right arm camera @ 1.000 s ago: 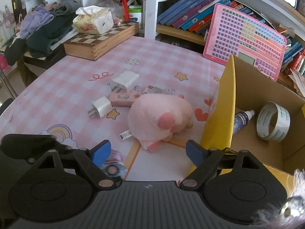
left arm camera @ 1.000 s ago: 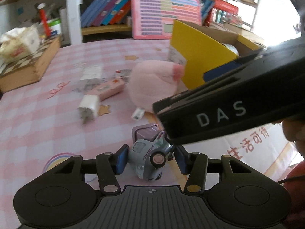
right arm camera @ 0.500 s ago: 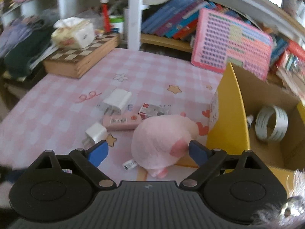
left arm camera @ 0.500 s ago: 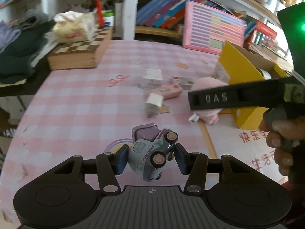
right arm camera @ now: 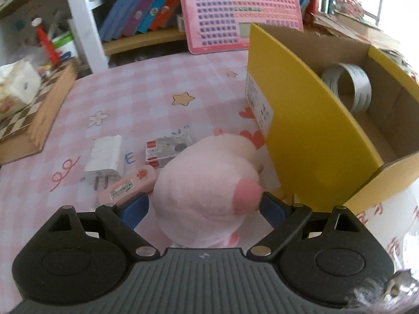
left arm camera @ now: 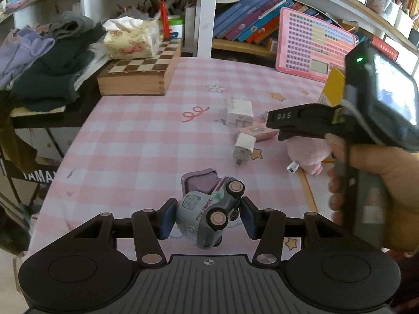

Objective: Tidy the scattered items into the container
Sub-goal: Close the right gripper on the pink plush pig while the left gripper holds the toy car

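Right wrist view: the right gripper (right arm camera: 204, 208) has dropped toward the pink plush toy (right arm camera: 207, 183), which a second ago lay well ahead of the fingers and now fills the space between them. Its jaws have just been opening and stand wide, the blue pads (right arm camera: 134, 210) flanking the plush without visibly squeezing it, so I judge this the approach to a grasp, not yet a hold. Just left of the left finger lies a pink case (right arm camera: 128, 185), beyond it a white charger (right arm camera: 106, 154) and a small printed box (right arm camera: 167, 150). Right of the fingers and just beyond the plush stands the yellow cardboard box (right arm camera: 309, 141), with a roll of tape (right arm camera: 348, 86) inside, so the carry looks short. In the left wrist view the left gripper (left arm camera: 207, 218) has pulled back and up from the plush, its fingers narrow and clamped on a small toy truck (left arm camera: 207, 216), lifted off the surface; that item awaits its turn at the box. The surface (left arm camera: 136, 141) is a pink checked cloth with stars and doodles; farther off sit a chessboard box (left arm camera: 138, 73), a tissue pack (left arm camera: 131, 39), piled clothes (left arm camera: 47, 62) and shelves of books (left arm camera: 246, 15).
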The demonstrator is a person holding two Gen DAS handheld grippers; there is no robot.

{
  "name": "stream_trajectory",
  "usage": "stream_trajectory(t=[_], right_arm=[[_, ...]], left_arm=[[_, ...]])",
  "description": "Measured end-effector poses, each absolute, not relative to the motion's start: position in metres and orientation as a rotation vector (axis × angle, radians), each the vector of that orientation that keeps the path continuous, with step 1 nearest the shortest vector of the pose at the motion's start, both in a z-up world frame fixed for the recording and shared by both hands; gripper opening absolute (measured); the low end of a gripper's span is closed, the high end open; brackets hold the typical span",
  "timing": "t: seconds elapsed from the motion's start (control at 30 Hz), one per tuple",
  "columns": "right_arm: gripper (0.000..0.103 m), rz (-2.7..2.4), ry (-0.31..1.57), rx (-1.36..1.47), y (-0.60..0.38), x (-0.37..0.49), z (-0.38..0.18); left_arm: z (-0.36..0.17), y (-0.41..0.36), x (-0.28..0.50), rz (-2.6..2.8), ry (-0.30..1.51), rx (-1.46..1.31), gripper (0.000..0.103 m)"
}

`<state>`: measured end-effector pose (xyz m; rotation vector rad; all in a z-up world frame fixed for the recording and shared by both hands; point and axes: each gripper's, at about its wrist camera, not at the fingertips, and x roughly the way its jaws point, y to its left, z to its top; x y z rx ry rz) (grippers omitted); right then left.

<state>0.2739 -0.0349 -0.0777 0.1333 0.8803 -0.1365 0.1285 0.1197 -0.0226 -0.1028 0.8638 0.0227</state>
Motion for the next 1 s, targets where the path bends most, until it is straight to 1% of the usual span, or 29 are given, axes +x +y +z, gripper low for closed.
stream_trajectory(t=[0.1, 0.13, 0.2, 0.23, 0.33, 0.8, 1.0], right_arm=[[0.088, -0.159, 0.862, 0.130, -0.032, 0.278, -0.083], [0.086, -0.165, 0.858, 0.128, -0.032, 0.279, -0.084], [0.078, -0.173, 0.853, 0.117, -0.033, 0.281, -0.087], [0.070, -0.170, 0.853, 0.105, -0.034, 0.282, -0.088], [0.065, -0.130, 0.852, 0.069, -0.035, 0.280, -0.086], [0.061, 0.209, 0.856, 0.047, -0.058, 0.226, -0.055], [0.061, 0.405, 0.864, -0.033, -0.062, 0.198, -0.031]], left_arm=[[-0.019, 0.120, 0.127, 0.022, 0.856, -0.093, 0.050], [-0.019, 0.121, 0.126, 0.021, 0.854, -0.093, 0.050], [-0.018, 0.122, 0.124, 0.019, 0.851, -0.098, 0.050], [-0.019, 0.122, 0.123, 0.019, 0.851, -0.101, 0.050], [-0.019, 0.125, 0.121, 0.017, 0.850, -0.120, 0.050], [-0.007, 0.128, 0.107, -0.015, 0.778, -0.182, 0.050], [0.005, 0.127, 0.094, -0.015, 0.743, -0.206, 0.050]])
